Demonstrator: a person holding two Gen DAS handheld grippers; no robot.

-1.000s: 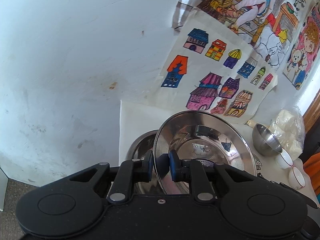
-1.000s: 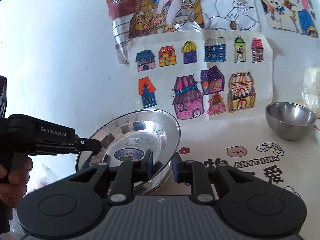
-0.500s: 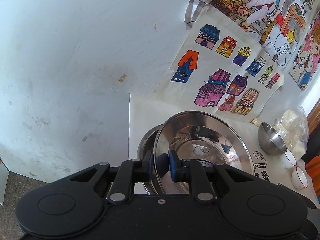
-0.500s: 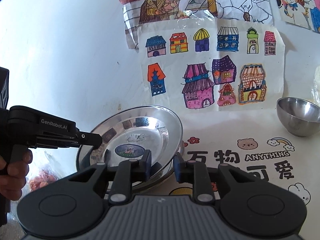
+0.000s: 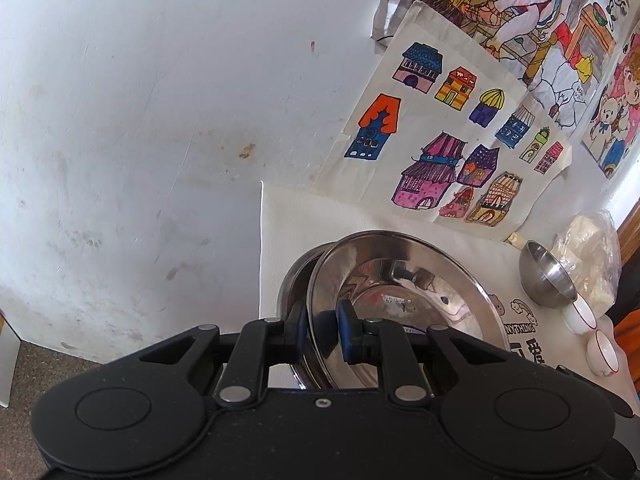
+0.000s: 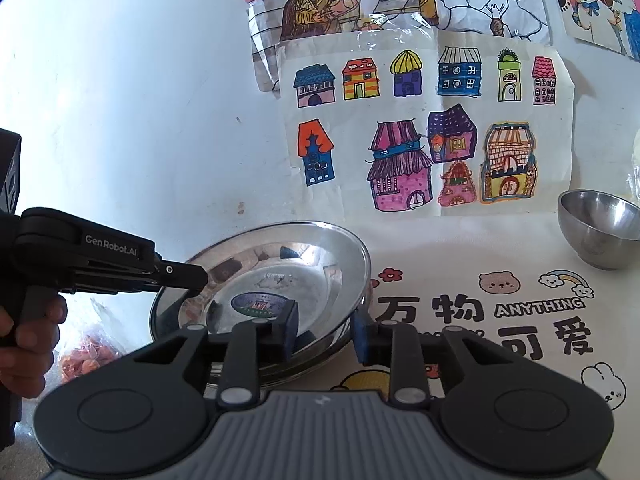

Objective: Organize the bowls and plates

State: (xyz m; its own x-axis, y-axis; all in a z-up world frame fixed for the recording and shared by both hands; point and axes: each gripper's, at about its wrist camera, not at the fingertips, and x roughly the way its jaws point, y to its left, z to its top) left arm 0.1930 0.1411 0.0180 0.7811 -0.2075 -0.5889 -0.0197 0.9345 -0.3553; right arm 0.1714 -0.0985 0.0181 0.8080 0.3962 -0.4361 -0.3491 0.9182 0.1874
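Left gripper [image 5: 322, 330] clamped on rim of steel plate [image 5: 404, 292], tilted, nested over second plate [image 5: 294, 280]. Right gripper [image 6: 324, 330] jaws just opening, plate rim between pads, no contact. Steel bowl [image 6: 600, 228] empty, far right.

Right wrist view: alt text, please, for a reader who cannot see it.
The right tool has just been opening around the near rim of a steel plate, which the left tool grips at its far-left rim. A steel bowl sits right, below house drawings.
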